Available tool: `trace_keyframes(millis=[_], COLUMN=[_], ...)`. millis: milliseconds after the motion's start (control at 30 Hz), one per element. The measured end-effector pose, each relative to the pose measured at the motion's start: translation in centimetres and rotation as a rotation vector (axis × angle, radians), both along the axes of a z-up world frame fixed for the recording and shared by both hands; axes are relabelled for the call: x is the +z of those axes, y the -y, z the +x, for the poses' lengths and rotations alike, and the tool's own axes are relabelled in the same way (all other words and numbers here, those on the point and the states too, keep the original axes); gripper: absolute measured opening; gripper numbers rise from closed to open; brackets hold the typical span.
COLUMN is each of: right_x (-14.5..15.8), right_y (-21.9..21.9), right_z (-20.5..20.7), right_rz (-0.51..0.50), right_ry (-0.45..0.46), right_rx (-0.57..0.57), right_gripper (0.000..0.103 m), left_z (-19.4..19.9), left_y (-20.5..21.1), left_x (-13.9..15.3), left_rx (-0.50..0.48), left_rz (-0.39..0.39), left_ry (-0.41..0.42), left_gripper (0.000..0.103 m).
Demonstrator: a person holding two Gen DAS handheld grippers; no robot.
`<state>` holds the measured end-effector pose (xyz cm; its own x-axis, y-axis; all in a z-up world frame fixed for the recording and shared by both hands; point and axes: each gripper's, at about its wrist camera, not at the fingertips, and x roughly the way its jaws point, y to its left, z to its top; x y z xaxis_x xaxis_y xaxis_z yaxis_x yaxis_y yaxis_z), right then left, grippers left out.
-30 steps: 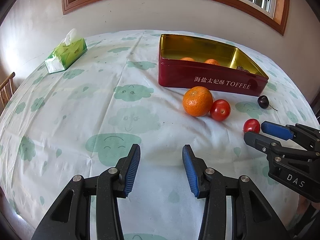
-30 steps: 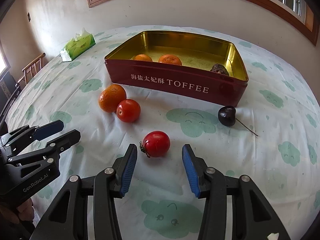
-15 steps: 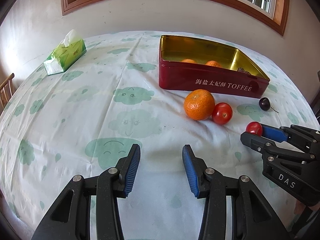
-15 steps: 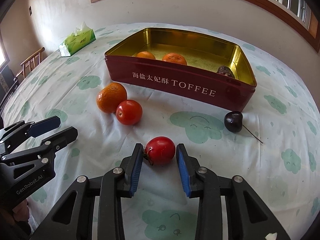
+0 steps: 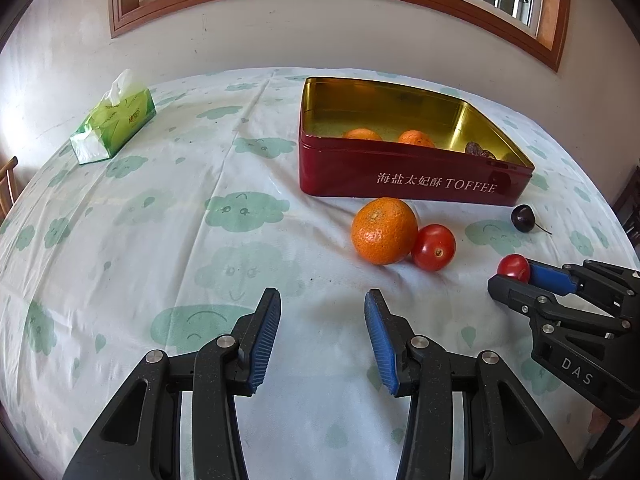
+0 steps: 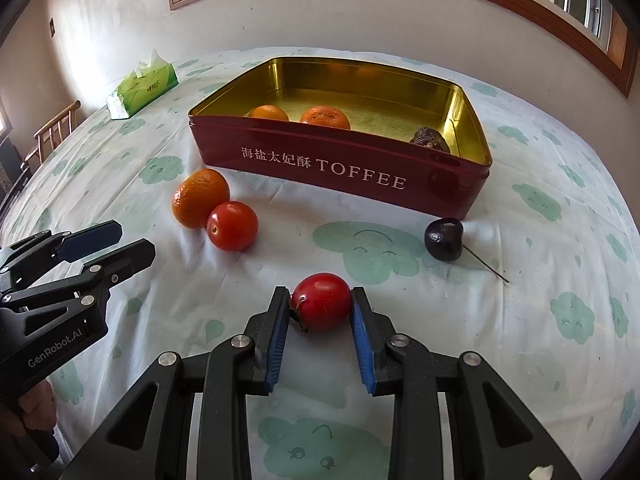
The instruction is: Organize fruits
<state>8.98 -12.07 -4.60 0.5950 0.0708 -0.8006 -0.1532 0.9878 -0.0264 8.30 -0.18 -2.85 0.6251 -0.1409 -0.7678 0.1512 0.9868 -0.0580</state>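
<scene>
A small red tomato [image 6: 322, 306] lies on the cloud-print tablecloth between the blue pads of my right gripper [image 6: 320, 294]. The jaws are closing and both pads touch its sides. In the left wrist view the same tomato [image 5: 512, 267] shows at the right gripper's tips. My left gripper [image 5: 322, 300] stands open over bare cloth, holding nothing. An orange [image 6: 200, 198] and a second tomato [image 6: 232, 226] touch each other in front of the red toffee tin [image 6: 340, 168]. A dark cherry [image 6: 444, 239] with a stem lies right of them. Two oranges [image 6: 324, 117] and a brown fruit [image 6: 430, 140] sit inside the tin.
A green tissue pack [image 5: 114, 124] lies at the far left of the round table. A wooden chair [image 6: 52, 128] stands beyond the table's left edge. A wall with a wood-framed window runs behind the table.
My right gripper moved forward around the small tomato and its jaws closed onto it. The left gripper kept its opening and place.
</scene>
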Motion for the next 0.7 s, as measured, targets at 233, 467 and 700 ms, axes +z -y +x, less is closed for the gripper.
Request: trace_keyframes(millis=[233, 467, 700], right_x=[0.1, 0.1, 0.1], right_y=[1.7, 3.0, 3.3], right_z=[0.3, 0.5, 0.6], right_rz=[0.005, 0.017, 0.022], right_ry=[0.000, 0.002, 0.008], right_rx=[-0.042, -0.068, -0.067], right_gripper=[0.028, 0.028, 0.028], left_z=[1.0, 1.8, 2.0], left_y=[1.0, 2.0, 2.7], left_x=[-0.2, -0.5, -0.6], left_rx=[-0.031, -0.055, -0.080], left_rz=[0.023, 0.038, 0.032], left_ry=[0.013, 0.015, 0.014], left_gripper=[0.045, 0.045, 0.045])
